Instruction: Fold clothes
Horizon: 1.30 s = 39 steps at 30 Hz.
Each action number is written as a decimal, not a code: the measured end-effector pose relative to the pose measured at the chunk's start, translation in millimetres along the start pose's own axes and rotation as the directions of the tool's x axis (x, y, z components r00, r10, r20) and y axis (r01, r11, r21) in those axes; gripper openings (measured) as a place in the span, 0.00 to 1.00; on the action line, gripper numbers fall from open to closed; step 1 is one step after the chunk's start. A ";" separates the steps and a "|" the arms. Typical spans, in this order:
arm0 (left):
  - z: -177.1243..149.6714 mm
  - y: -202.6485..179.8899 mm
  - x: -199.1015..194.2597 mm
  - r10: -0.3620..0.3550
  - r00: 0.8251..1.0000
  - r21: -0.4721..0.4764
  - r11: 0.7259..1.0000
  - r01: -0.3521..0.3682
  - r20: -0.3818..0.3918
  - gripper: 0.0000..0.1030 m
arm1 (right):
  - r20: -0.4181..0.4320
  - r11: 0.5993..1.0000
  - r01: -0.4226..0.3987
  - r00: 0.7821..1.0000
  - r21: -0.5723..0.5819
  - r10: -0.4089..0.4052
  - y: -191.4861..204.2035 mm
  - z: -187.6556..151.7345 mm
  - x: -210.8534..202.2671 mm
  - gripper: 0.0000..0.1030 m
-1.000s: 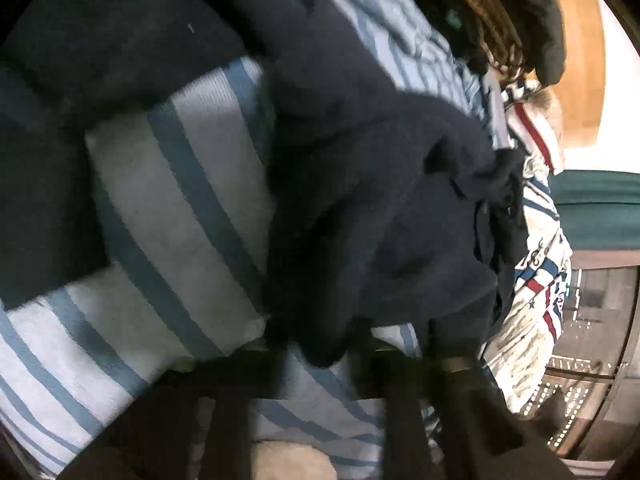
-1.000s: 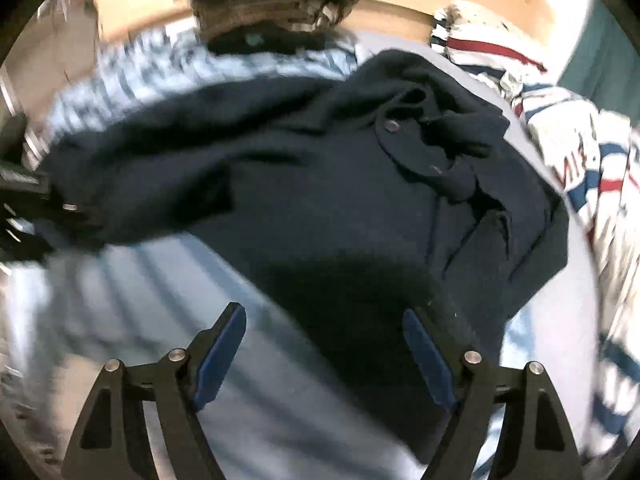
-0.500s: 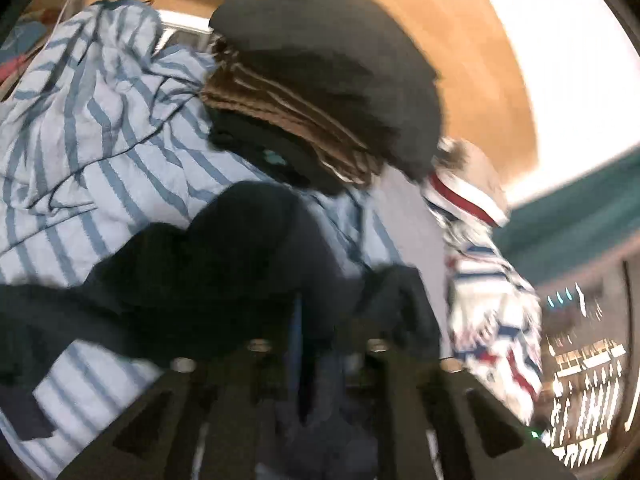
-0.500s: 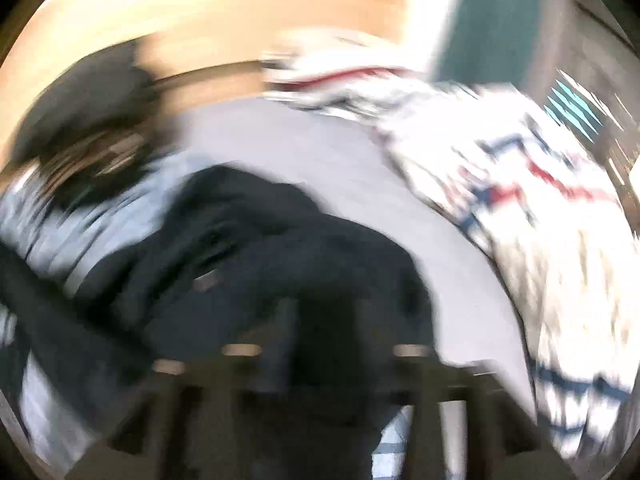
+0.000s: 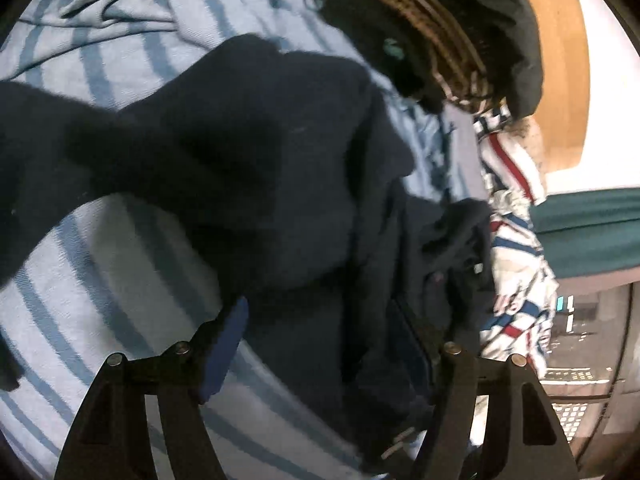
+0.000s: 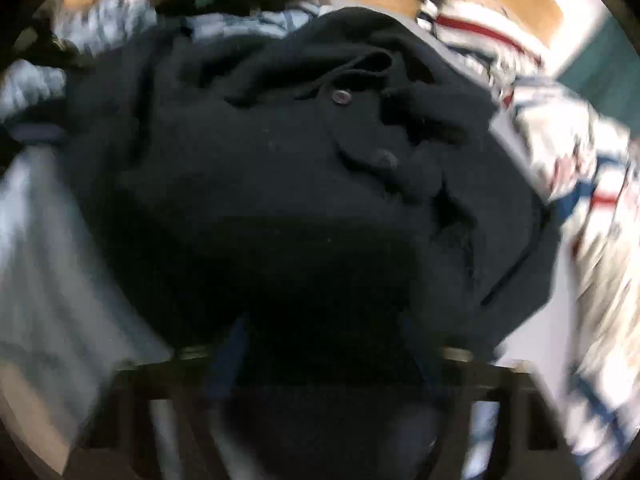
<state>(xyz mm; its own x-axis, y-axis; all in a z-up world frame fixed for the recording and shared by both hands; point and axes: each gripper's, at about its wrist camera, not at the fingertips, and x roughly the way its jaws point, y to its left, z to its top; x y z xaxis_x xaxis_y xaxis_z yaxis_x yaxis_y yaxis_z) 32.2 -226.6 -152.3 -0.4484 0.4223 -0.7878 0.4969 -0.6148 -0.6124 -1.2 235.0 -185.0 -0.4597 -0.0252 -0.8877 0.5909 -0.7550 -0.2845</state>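
A dark navy buttoned garment (image 5: 260,168) lies crumpled on a blue-and-white striped sheet (image 5: 100,264). My left gripper (image 5: 320,308) hangs over the garment's lower part. Its jaws are opening and stand wide, and the blue pads are clear of the cloth lying between them. The right wrist view is blurred. It shows the same garment (image 6: 280,160) with its button (image 6: 342,97) at the placket. My right gripper (image 6: 324,340) is low over a dark bunch of that cloth. Its jaws are closing with the cloth between them, and the fingers still look apart.
A pile of dark and brown knitted clothes (image 5: 460,40) sits at the far end by a wooden headboard (image 5: 560,80). A white cloth with red and blue pattern (image 5: 516,248) lies along the right side, seen also as patterned cloth (image 6: 580,184). A green surface (image 5: 592,228) lies beyond it.
My left gripper has let go of the navy cloth and its jaws have spread wide. My right gripper has swung over the garment and now sits close above its bunched lower part.
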 end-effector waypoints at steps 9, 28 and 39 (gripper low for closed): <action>2.1 41.3 -3.2 0.053 0.997 -0.137 0.990 -0.046 0.049 0.70 | 0.076 0.799 -0.091 0.995 0.595 0.057 -147.8 7.3 -29.2 0.72; -11.9 -8.3 -8.8 0.031 0.999 0.176 0.984 -0.037 0.037 0.04 | 0.262 0.434 -0.488 0.836 0.757 0.482 -136.3 -100.7 -31.2 0.11; -13.5 16.0 -89.1 0.042 0.997 0.108 0.993 -0.048 0.059 0.01 | 0.139 0.613 -0.328 0.932 0.719 0.336 -145.0 -96.5 -116.0 0.59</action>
<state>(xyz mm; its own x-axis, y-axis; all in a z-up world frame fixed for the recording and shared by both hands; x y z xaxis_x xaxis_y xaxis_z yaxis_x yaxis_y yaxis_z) 90.2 -265.1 -92.8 -0.4704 0.3556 -0.8076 0.4347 -0.7031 -0.5628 30.4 410.6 -75.7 -0.3218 -0.3679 -0.8724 0.0358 -0.9255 0.3770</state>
